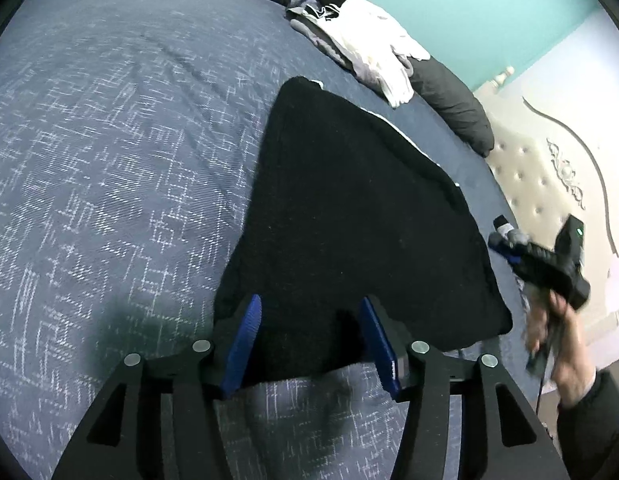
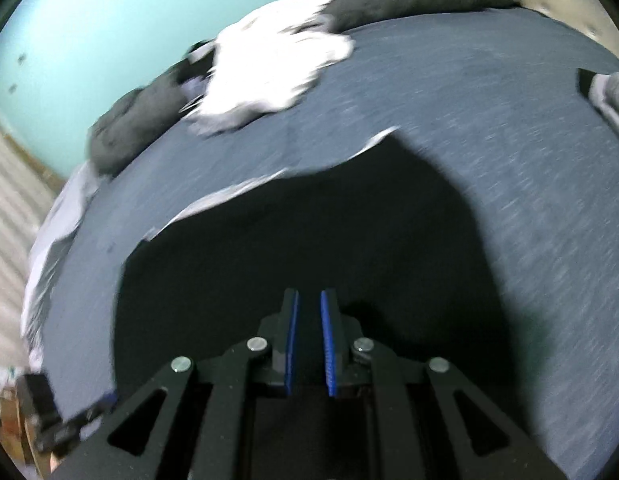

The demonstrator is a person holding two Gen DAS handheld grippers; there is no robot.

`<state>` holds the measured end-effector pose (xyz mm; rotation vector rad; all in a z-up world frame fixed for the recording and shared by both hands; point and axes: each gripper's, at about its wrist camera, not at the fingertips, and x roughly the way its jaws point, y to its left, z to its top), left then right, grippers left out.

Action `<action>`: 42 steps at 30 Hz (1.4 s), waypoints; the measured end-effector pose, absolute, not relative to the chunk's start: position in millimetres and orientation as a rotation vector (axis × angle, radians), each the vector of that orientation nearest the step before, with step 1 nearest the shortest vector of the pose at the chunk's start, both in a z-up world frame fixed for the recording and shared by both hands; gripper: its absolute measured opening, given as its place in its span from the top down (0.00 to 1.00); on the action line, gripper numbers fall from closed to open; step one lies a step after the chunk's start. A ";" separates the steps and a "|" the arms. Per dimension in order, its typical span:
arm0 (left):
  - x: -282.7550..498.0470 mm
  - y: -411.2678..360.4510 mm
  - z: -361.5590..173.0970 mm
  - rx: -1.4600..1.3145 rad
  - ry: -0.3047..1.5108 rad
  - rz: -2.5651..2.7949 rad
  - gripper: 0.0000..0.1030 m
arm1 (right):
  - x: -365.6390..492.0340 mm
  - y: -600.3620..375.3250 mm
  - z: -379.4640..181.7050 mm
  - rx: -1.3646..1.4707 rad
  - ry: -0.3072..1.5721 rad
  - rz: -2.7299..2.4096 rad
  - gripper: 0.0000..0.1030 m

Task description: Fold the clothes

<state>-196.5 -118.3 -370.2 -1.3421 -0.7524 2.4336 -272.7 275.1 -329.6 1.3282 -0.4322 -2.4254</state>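
Black garment (image 1: pixel 349 216) lies folded ahead of wide-apart left hand-held gripper (image 1: pixel 311 344); right hand-held gripper (image 2: pixel 309 344) nearly together, empty. Pile (image 1: pixel 361 40) beyond still unfolded, prob. next.

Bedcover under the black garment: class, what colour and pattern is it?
The bedcover is dark blue with white crosshatch flecks, clearest in the left wrist view.

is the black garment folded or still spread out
Folded: the black garment lies flat on the bed as a compact, straight-edged shape, no sleeves showing.
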 end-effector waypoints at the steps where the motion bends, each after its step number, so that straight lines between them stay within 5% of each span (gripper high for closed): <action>1: -193.4 -119.5 -369.1 -1.341 -0.758 2.436 0.44 | -261.9 261.3 -329.4 1.322 -0.408 -2.402 0.90; 10: -172.6 -128.2 -359.6 -1.312 -0.838 2.444 0.34 | -174.7 168.0 -356.6 1.402 -0.131 -2.271 0.90; 15: -163.3 -127.8 -362.1 -1.306 -0.894 2.434 0.31 | -167.0 167.0 -383.1 1.420 -0.181 -2.292 0.92; 20: -162.7 -122.1 -370.1 -1.341 -0.936 2.423 0.29 | -161.2 149.5 -377.6 1.420 -0.024 -2.332 0.92; 24: -157.9 -117.9 -368.4 -1.329 -0.982 2.415 0.24 | -153.5 176.2 -358.7 1.436 -0.261 -2.281 0.91; 42: -163.0 -106.8 -389.9 -1.366 -1.195 2.388 0.23 | -116.2 310.6 -367.7 1.326 -0.691 -2.406 0.84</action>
